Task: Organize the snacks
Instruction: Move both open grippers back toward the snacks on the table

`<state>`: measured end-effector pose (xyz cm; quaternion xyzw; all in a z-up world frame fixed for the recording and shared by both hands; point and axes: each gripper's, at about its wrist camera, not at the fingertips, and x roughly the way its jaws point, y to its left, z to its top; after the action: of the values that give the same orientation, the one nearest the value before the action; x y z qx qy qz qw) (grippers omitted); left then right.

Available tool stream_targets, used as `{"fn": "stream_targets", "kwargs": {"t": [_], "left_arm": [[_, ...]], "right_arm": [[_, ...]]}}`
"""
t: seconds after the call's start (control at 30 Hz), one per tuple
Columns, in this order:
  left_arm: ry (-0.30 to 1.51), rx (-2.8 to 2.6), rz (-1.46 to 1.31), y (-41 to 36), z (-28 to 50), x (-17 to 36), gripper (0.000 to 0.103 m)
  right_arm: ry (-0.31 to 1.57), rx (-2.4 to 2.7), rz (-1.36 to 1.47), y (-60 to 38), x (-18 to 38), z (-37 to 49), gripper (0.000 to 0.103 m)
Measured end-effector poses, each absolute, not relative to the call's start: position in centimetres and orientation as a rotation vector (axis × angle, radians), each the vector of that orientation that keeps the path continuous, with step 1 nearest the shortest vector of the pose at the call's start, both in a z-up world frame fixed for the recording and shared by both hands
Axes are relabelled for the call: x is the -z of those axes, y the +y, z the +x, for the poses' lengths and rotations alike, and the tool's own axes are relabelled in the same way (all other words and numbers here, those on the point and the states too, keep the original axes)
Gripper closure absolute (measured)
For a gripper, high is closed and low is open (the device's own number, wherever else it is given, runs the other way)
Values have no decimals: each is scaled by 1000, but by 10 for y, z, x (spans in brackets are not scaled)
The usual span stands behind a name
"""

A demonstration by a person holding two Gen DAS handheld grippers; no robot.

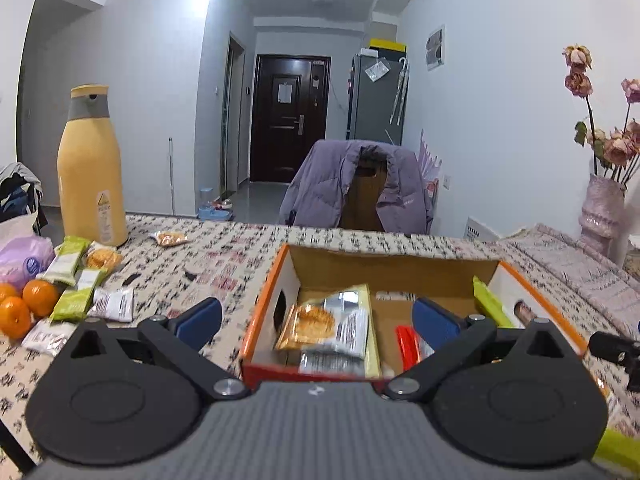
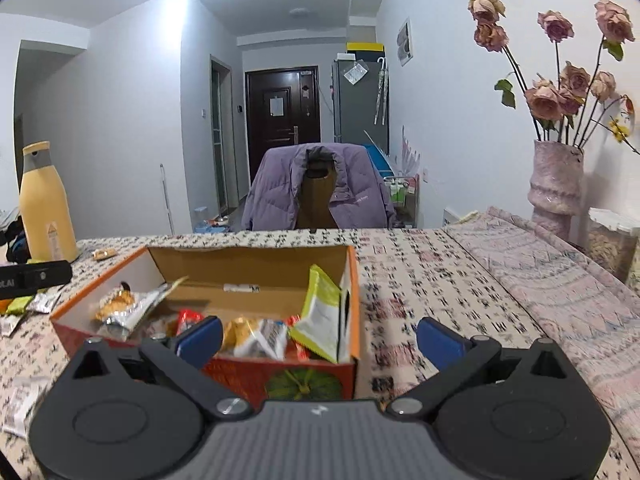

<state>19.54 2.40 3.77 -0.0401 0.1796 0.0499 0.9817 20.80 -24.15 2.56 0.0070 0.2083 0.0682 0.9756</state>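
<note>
An open orange cardboard box sits on the patterned tablecloth and holds several snack packets. A biscuit packet leans at its left wall, and a green packet stands at its right wall. My left gripper hovers open over the box's near left edge, empty. My right gripper is open and empty over the box's near right corner. Loose snack packets lie on the cloth left of the box, with one small biscuit packet farther back.
A tall yellow bottle stands at the back left, with oranges and a purple bag near the left edge. A vase of dried roses stands at the right. A chair with a purple jacket is behind the table.
</note>
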Motion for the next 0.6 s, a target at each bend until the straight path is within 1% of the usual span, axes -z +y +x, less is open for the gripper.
{"fn": "stream_targets", "kwargs": {"t": [0.6], "left_arm": [[483, -81, -104, 46, 137, 17, 0]], "right_arm": [[543, -109, 16, -272, 14, 158, 0]]}}
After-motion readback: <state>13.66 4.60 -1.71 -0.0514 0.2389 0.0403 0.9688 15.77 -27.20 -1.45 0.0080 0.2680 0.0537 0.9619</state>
